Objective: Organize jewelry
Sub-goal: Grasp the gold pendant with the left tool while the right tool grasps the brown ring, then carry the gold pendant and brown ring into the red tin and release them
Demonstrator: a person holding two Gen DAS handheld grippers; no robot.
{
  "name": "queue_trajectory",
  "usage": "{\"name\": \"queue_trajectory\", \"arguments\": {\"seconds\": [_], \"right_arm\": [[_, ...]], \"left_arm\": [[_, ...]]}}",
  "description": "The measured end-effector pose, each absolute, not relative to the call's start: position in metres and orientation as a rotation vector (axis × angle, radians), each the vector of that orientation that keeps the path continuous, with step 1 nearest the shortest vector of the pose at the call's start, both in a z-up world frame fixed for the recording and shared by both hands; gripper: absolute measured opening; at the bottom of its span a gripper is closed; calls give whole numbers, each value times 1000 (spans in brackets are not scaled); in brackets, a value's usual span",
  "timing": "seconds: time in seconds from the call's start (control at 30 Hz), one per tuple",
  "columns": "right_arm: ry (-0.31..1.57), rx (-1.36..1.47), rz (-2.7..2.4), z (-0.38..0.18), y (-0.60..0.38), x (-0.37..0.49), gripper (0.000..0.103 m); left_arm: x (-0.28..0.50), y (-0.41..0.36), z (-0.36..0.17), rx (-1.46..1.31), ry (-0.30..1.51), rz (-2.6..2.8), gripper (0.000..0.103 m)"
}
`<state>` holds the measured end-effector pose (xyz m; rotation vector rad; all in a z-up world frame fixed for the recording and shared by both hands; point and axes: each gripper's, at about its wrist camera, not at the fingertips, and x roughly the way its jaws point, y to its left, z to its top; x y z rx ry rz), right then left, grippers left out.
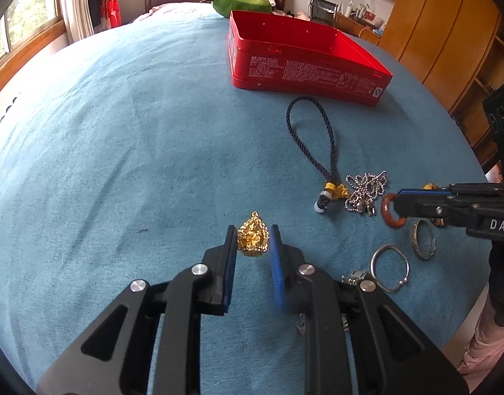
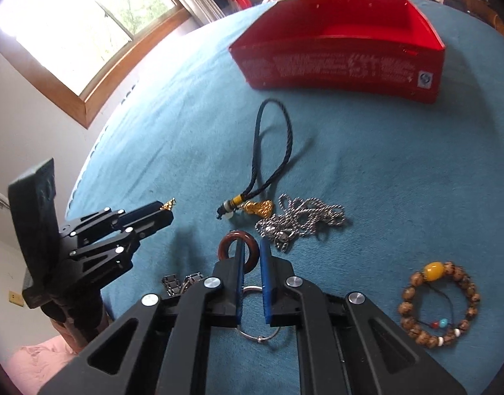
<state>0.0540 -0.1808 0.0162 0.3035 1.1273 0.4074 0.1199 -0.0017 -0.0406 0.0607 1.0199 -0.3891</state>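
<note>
My left gripper is shut on a gold pendant and holds it above the blue bedspread; it also shows in the right wrist view. My right gripper is shut on a reddish-brown ring, which stands upright between the pads; both show in the left wrist view, gripper and ring. An open red tin box sits further back, also in the right wrist view.
On the bedspread lie a dark cord with gold charm, a silver ball chain, a wooden bead bracelet, a silver hoop, a metal band and a small metal link piece. A green plush lies behind the box.
</note>
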Motion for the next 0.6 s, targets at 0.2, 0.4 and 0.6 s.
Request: {"name": "queue_trajectory", "arguments": {"seconds": [0.2,0.4,0.6], "right_arm": [[1098,328,382,26,-202,55,9],[1073,343,352,37,-215,66,9],[1017,353,324,61,-236,83,9]], "left_arm": [[126,-7,-31,67,1002,-388,18],[142,-13,-18,76,983,-380,18],[166,-25,4,100,953,-385,18]]}}
